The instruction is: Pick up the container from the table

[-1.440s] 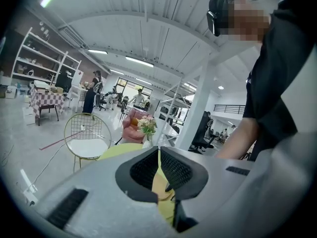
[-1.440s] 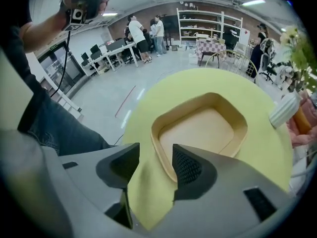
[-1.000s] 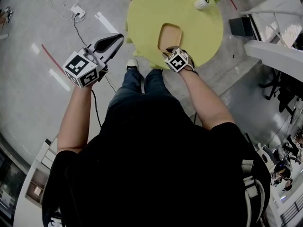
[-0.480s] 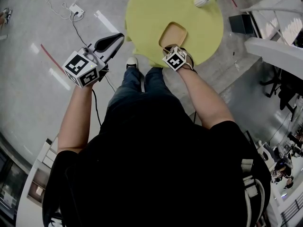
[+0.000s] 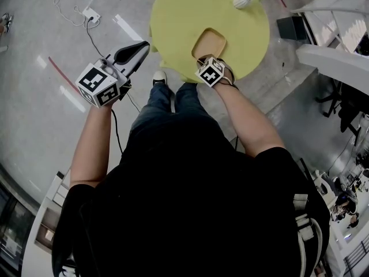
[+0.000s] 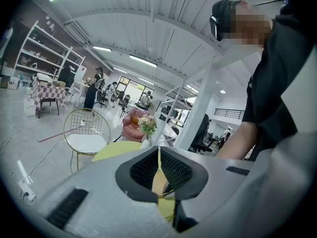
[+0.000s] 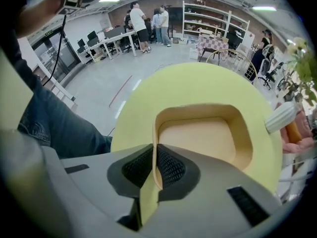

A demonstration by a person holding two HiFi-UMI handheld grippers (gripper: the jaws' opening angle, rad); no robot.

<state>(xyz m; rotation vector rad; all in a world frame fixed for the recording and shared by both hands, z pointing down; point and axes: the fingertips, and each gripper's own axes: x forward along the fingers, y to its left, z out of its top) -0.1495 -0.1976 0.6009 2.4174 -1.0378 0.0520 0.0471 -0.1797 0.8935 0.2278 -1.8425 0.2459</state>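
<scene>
The grasp is the step in hand: the right gripper (image 7: 156,150) points steeply down at the near edge of the round yellow tabletop (image 5: 190,10), and its jaws, which have just been closing, now pinch the near wall of the shallow tan container (image 5: 209,42). The container rests flat on the tabletop, near its near edge. The next move, as I judge it, calls for a straight lift with the grip kept firm, since a hold on one thin wall may let the container tip or slip. The left gripper (image 5: 141,45) hangs off to the left over the floor, well apart from the tabletop, its jaws pressed together on nothing. The head view gives the layout, with a plant pot (image 5: 241,2) at the far edge, but its marker cube hides the contact; only the right gripper view shows the wall between the pads. The left gripper view alone shows a wire chair (image 6: 86,133) beyond.
</scene>
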